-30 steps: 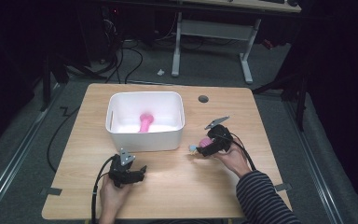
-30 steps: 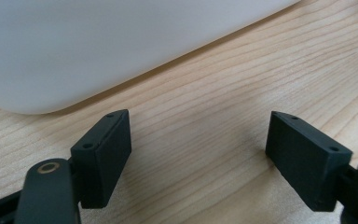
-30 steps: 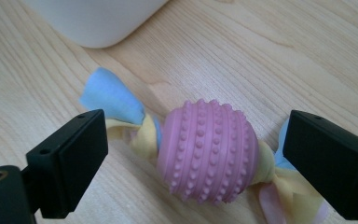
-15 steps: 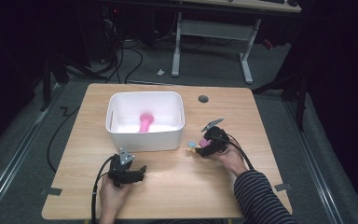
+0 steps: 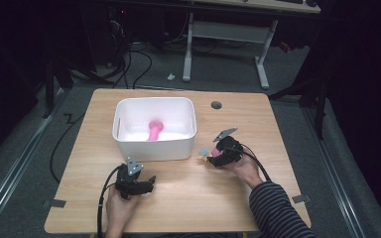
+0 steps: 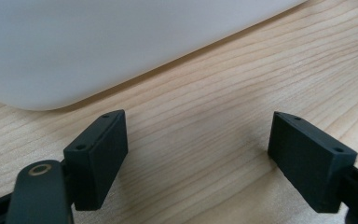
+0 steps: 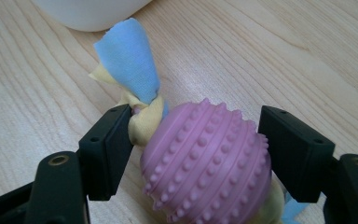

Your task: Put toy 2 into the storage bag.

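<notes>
A pink knobbly ball [image 7: 205, 158] with blue and yellow cloth strips [image 7: 128, 60] knotted through it lies on the wooden table [image 5: 193, 198], just right of the white tub [image 5: 154, 148]. My right gripper [image 7: 200, 135] has just been closing; its pads now press on the ball, the left pad also catching the yellow knot. In the high view that gripper [image 5: 213, 156] sits low on the table with the toy's cloth end [image 5: 204, 152] poking out to its left. My left gripper [image 6: 198, 140] stands open over bare wood near the tub's front wall, seen from above as the left gripper [image 5: 146, 182].
Inside the tub lies a pink toy [image 5: 155, 130]. A round cable hole [image 5: 216, 105] sits in the table's far right part. Cables trail from both grippers toward the near edge. Dark floor and a desk frame [image 5: 228, 34] lie beyond the table.
The right gripper's jaws have closed from wide apart onto the pink ball, with the hand shifting slightly. The left gripper has stayed in place and open.
</notes>
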`<state>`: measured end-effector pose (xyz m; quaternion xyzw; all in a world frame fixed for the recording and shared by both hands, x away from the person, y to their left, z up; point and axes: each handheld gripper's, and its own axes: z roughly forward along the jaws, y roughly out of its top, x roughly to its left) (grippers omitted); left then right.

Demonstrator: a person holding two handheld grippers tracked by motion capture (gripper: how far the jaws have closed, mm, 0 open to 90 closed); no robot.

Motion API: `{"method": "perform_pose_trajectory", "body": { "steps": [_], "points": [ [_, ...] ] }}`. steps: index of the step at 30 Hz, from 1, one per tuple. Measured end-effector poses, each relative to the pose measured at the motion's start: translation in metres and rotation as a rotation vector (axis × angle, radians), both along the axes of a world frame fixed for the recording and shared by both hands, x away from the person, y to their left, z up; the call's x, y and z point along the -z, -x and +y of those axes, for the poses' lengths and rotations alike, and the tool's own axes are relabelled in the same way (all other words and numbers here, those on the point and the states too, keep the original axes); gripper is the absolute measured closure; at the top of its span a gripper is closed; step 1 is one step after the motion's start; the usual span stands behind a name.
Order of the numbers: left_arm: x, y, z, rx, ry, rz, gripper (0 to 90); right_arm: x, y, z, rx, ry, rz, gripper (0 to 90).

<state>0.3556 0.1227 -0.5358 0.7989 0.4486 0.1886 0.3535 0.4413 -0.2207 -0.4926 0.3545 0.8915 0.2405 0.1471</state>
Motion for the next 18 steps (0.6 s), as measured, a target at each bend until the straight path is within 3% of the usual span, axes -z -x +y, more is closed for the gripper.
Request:
{"method": "perform_pose_trajectory", "body": {
  "steps": [18],
  "points": [
    [0.000, 0.000, 0.000, 0.000, -0.002, 0.000, 20.0, -0.029, 0.007, -0.018, 0.046, -0.149, -0.022, 28.1]
  ]
}}
